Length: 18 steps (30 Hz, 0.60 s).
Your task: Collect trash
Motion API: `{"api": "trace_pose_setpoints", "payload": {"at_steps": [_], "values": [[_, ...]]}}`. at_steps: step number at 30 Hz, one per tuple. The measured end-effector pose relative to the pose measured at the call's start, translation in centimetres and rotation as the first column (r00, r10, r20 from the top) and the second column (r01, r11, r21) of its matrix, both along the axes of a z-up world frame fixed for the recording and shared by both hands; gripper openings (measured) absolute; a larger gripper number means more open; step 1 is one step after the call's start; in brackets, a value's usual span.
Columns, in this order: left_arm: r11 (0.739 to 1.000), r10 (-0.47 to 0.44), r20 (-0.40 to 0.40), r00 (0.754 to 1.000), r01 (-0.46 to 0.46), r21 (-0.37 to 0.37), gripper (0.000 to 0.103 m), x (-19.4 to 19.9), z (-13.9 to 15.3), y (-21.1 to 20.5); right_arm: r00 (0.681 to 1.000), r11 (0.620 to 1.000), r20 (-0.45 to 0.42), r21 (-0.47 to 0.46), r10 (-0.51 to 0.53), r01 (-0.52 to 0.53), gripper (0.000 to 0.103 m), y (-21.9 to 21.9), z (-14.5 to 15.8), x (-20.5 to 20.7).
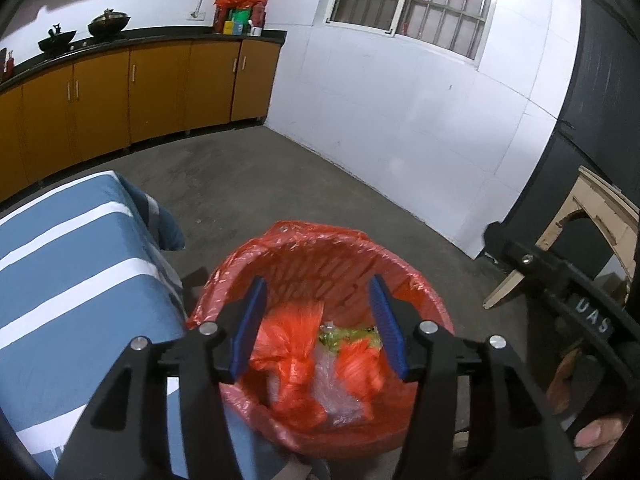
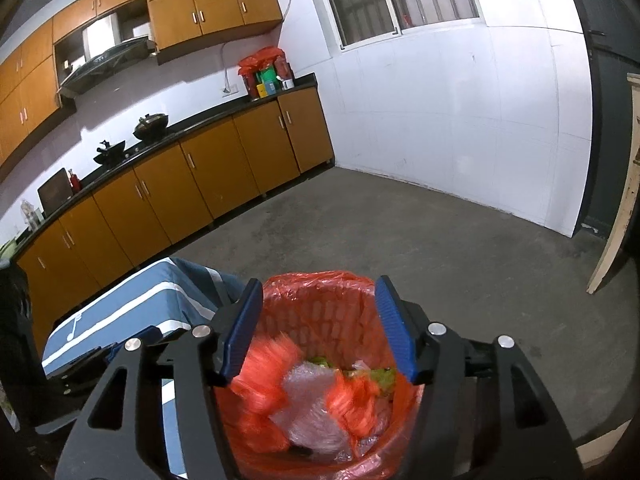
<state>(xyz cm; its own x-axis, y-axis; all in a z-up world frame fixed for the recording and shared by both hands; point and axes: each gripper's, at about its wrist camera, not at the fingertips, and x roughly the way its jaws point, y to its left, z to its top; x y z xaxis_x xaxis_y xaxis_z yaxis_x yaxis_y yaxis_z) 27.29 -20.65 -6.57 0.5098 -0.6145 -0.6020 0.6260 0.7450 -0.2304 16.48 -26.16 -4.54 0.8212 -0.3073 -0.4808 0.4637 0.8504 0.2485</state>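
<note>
Both my grippers, left gripper (image 1: pixel 320 324) and right gripper (image 2: pixel 318 326), spread wide, empty, above red-lined bin (image 1: pixel 416 280). Trash (image 1: pixel 296 364) inside, blurred, maybe just dropped. Next: fetch more.

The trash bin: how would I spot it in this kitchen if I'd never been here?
Find the blue-and-white striped cloth on the concrete floor. The bin stands right beside it, under both open grippers. It is the only red basket, lined with a red bag and holding crumpled plastic.

Black two-finger grippers with blue ribbed pads

Left gripper (image 1: pixel 318 320) and right gripper (image 2: pixel 318 322): matte black linkages, silver round screws; white lettering on the right one's frame.
</note>
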Motion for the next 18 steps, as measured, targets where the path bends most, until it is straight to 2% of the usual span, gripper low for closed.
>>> {"api": "trace_pose_setpoints", "payload": {"at_steps": [4, 11, 18], "values": [[0.999, 0.050, 0.008, 0.999, -0.050, 0.009, 0.057, 0.1, -0.2, 1.5, 0.999, 0.998, 0.002, -0.052, -0.035, 0.035, 0.074, 0.5, 0.3, -0.7], [0.988, 0.149, 0.104, 0.983, -0.152, 0.016, 0.068, -2.0, 1.3, 5.6, 0.999, 0.990, 0.021, -0.132, -0.042, 0.045, 0.091, 2.2, 1.2, -2.3], [0.963, 0.262, 0.205, 0.943, -0.268, 0.004, 0.085, -5.4, 3.6, 10.6, 0.999, 0.987, 0.040, -0.160, -0.028, 0.034, 0.101, 4.4, 1.3, -3.9]]}}
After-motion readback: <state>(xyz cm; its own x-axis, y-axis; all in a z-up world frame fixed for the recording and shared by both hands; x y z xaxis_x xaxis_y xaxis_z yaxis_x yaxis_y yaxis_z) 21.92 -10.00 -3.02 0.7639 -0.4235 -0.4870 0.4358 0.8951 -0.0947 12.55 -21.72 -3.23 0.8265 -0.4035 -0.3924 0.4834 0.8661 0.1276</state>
